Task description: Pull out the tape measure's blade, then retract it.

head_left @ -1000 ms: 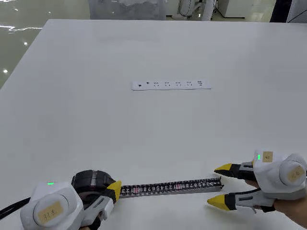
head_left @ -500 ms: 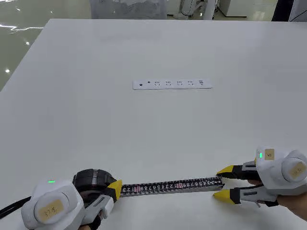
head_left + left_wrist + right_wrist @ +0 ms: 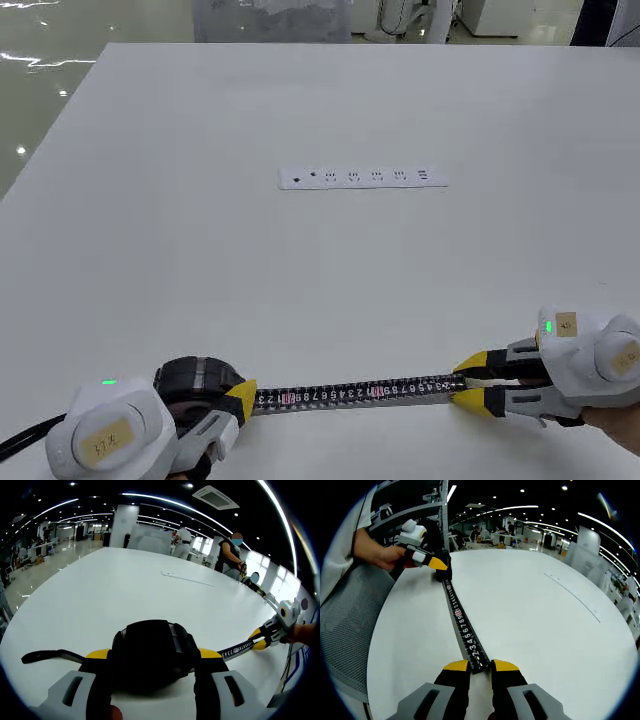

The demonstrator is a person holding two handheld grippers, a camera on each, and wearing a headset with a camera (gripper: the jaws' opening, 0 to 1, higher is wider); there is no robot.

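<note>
1. Your left gripper (image 3: 215,398) is clamped around the tape measure case (image 3: 190,378), low on the table (image 3: 330,270) at 7 o'clock.
2. Your right gripper (image 3: 470,382) pinches the blade (image 3: 360,391) tip at 4 o'clock.
3. The blade lies 9-to-3 between them, so retracting likely means easing the tip toward 9.

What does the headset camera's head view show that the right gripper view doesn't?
Head view: the shiny floor beyond the white table's far left edge. Right gripper view: a hand behind the left gripper, and a hall with ceiling lights. Both: the left gripper clamping the tape measure, and the blade stretched across the table to the right gripper, which pinches its end.
</note>
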